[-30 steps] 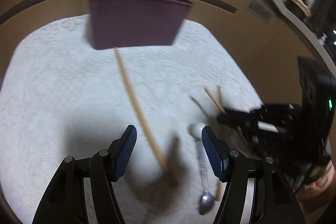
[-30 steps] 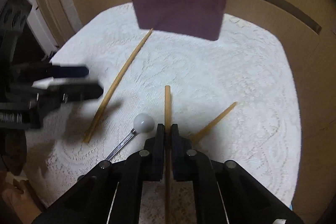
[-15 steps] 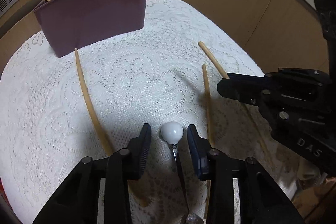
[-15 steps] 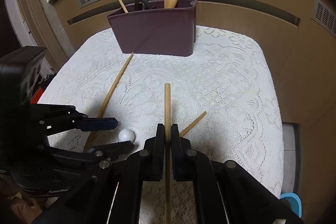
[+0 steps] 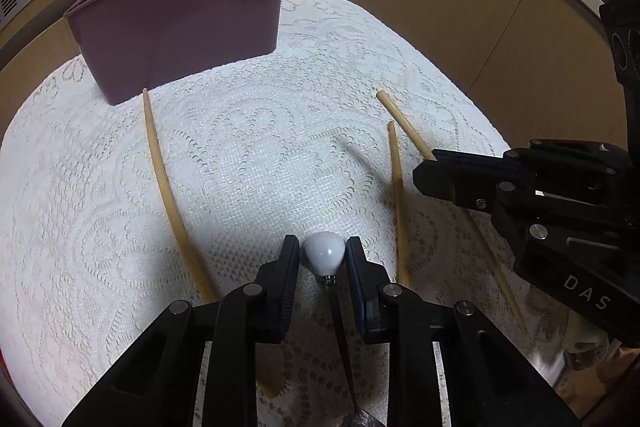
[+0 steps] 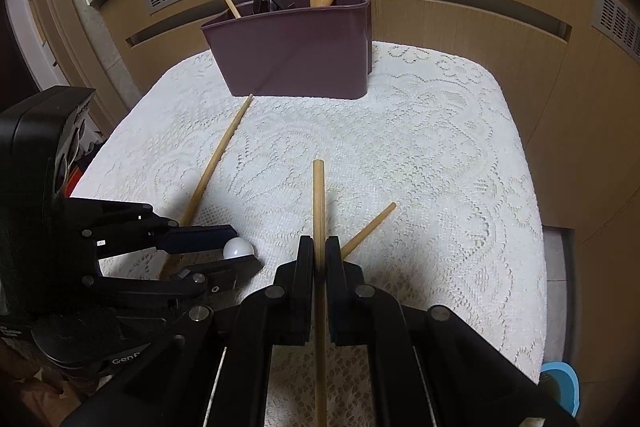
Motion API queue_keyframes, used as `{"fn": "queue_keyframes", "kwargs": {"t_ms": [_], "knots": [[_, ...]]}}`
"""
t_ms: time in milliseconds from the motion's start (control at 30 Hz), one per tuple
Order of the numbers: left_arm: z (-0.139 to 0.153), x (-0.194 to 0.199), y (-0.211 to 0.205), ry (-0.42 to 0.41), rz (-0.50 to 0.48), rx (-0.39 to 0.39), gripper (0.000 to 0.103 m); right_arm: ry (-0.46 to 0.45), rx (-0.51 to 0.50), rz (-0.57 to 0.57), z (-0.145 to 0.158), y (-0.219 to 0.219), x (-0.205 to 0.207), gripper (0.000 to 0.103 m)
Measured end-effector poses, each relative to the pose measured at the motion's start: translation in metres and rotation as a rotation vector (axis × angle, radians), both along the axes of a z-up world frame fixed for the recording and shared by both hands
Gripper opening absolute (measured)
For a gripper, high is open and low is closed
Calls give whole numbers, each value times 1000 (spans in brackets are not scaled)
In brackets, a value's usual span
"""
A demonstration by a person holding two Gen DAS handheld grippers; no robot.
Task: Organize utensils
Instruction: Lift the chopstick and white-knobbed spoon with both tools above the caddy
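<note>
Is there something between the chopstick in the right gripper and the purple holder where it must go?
Nothing visible: only bare lace cloth lies between the held chopstick and the purple holder. The loose chopsticks lie off to the sides.

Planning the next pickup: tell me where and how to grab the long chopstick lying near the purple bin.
Grip the long chopstick mid-shaft, hand-held gripper coming from above, fingers straddling its width. It lies flat on the lace cloth, thin and round; its far tip nearly meets the purple bin.

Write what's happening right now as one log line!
left gripper: just closing around white-knobbed spoon | right gripper: shut on chopstick | purple caddy: partly filled
</note>
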State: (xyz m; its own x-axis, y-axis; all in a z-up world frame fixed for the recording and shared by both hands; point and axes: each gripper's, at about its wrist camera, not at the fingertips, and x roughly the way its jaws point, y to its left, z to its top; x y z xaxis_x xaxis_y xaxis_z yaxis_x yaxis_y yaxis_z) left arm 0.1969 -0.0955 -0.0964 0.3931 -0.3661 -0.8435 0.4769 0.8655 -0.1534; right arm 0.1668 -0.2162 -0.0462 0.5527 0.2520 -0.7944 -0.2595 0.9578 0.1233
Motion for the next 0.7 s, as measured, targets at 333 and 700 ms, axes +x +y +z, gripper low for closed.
{"fn": "queue_keyframes", "kwargs": {"t_ms": [333, 700], "knots": [[17, -20, 26, -15, 39, -86, 23, 10, 24, -1, 2, 2, -5, 6], [73, -46, 67, -151, 106, -199, 23, -22, 68, 15, 25, 6, -18, 6]]}}
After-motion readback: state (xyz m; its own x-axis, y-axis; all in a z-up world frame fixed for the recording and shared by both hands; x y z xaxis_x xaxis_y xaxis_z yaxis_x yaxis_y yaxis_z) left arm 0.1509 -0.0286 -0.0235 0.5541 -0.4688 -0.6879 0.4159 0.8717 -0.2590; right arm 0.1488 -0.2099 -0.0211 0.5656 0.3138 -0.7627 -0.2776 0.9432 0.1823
